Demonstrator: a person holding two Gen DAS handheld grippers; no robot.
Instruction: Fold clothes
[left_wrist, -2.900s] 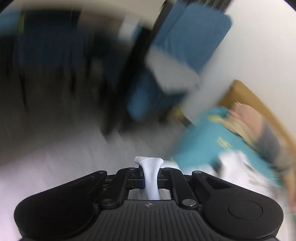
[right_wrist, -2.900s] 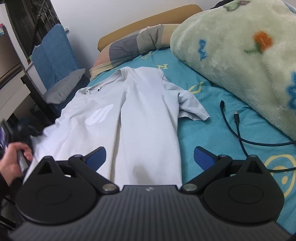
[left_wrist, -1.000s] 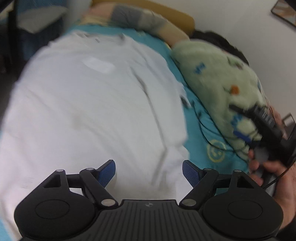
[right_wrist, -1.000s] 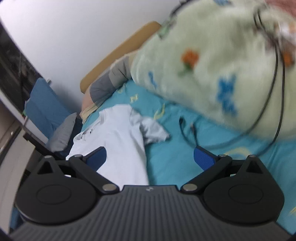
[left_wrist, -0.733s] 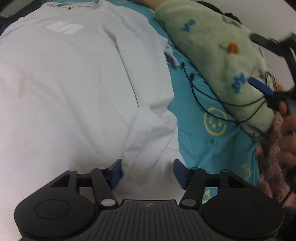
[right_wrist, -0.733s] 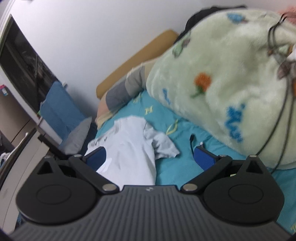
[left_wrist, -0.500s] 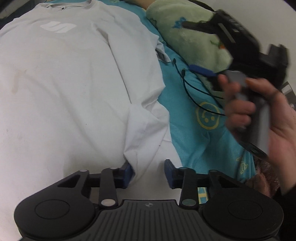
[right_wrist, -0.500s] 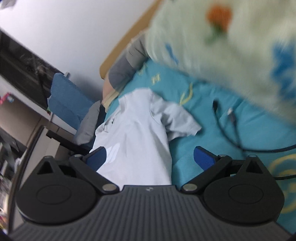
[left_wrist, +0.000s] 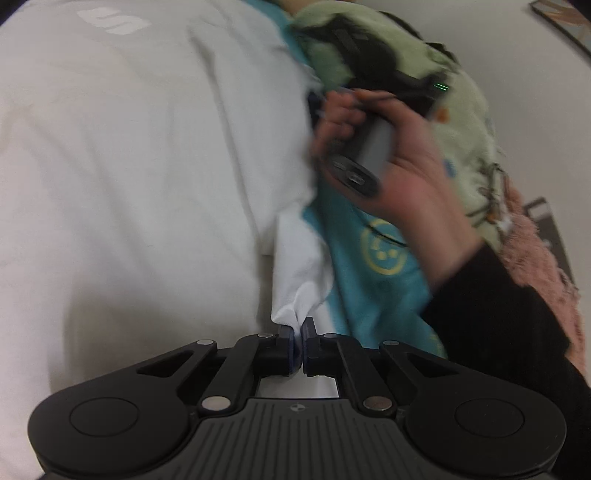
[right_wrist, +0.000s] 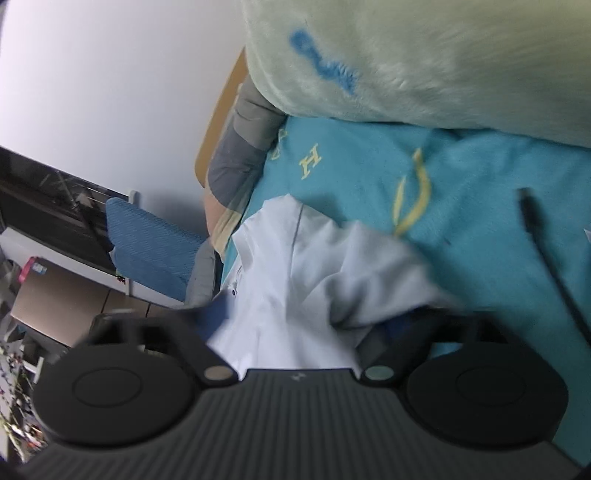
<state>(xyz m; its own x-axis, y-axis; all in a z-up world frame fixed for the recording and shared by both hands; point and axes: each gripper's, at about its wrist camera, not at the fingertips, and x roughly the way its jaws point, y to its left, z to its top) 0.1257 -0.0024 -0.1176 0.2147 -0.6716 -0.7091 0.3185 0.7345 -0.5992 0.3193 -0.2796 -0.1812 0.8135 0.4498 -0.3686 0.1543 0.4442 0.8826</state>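
A white polo shirt (left_wrist: 147, 166) lies spread on the teal bedsheet (left_wrist: 354, 295). My left gripper (left_wrist: 298, 332) is shut on the shirt's lower right hem corner, which bunches between the pads. My right gripper (right_wrist: 306, 317) is open with its fingers on either side of the shirt's right sleeve (right_wrist: 354, 273), close to the collar; the view is blurred. In the left wrist view the right hand (left_wrist: 399, 173) holds that gripper (left_wrist: 369, 110) over the shirt's right edge.
A pale green fleece blanket (right_wrist: 424, 55) is heaped along the bed's right side. A black cable (right_wrist: 550, 258) lies on the sheet next to the sleeve. A grey-striped pillow (right_wrist: 236, 155) and a headboard are at the far end. A blue chair (right_wrist: 147, 243) stands left of the bed.
My left gripper has closed onto the shirt's hem corner. My right gripper has swung down from beside the blanket to the shirt's right sleeve, still open.
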